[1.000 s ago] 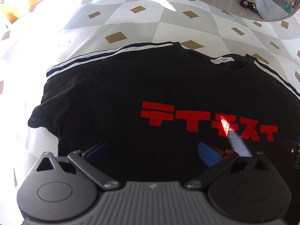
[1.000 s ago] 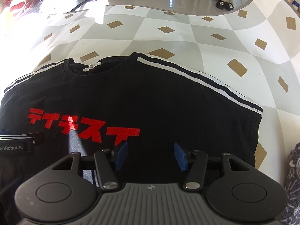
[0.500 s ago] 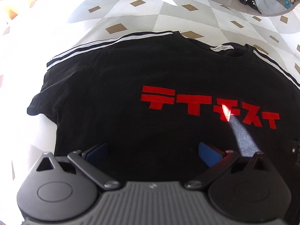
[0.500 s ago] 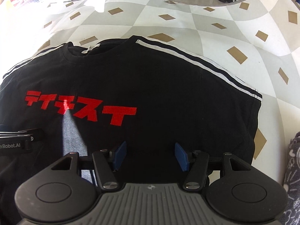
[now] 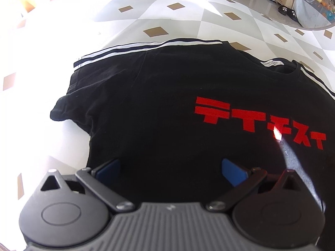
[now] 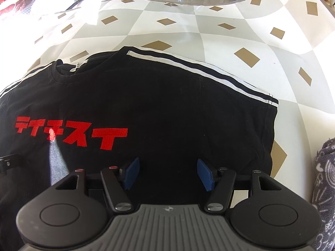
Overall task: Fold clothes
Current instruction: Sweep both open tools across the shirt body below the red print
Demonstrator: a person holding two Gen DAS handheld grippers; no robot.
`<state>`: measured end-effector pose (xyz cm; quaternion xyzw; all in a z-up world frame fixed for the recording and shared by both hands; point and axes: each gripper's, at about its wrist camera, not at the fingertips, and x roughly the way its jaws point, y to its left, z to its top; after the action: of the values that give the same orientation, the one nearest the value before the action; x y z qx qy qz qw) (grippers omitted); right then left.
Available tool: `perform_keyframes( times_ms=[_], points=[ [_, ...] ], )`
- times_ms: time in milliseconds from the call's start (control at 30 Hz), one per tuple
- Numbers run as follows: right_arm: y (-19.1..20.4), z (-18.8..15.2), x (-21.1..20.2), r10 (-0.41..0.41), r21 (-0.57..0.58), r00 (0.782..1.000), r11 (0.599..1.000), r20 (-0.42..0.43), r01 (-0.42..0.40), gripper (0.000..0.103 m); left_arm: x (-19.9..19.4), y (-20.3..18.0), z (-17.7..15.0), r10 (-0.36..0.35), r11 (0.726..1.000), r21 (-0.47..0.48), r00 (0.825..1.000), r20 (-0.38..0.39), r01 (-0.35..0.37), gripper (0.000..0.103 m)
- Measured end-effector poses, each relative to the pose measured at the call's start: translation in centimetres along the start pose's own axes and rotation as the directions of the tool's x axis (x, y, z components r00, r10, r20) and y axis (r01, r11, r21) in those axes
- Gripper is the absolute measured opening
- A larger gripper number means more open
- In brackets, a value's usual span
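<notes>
Only rightward, grey patterned cloth (image 6: pixel 324 188), beside black T-shirt (image 6: pixel 167 108)

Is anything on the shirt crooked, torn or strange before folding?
Nothing is torn. The T-shirt lies flat, print up. Only its left sleeve is a little bunched at the hem, and a narrow streak of sunlight crosses the red print.

The right gripper (image 6: pixel 166 172), jaws apart, hangs over a flat black T-shirt (image 6: pixel 167 108).
</notes>
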<state>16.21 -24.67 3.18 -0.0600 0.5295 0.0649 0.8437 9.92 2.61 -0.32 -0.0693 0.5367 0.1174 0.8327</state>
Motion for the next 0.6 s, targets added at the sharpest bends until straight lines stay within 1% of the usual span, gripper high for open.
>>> perform_keyframes(
  times_ms=[167, 367, 467, 600],
  points=[
    [0.0, -0.1, 0.0, 0.000, -0.004, 1.000, 1.000, 0.003, 0.000, 0.060, 0.0, 0.1, 0.2, 0.015, 1.000, -0.017, 1.000, -0.008, -0.015, 0.103],
    [0.4, -0.1, -0.4, 0.002, -0.049, 1.000, 0.999, -0.004, -0.002, 0.059, -1.0, -0.6, -0.5, 0.057, 0.998, 0.009, 0.998, -0.029, -0.056, 0.103],
    [0.8, -0.3, -1.0, 0.010, -0.069, 1.000, 0.998, 0.003, -0.010, 0.059, -1.9, -1.1, -1.2, 0.052, 0.998, 0.036, 0.998, -0.019, -0.052, 0.103],
    [1.5, -0.8, -1.5, 0.059, -0.078, 0.998, 0.995, -0.022, -0.060, 0.059, -2.8, -1.5, -2.2, 0.021, 0.999, 0.037, 0.999, -0.030, -0.020, 0.103]
  ],
)
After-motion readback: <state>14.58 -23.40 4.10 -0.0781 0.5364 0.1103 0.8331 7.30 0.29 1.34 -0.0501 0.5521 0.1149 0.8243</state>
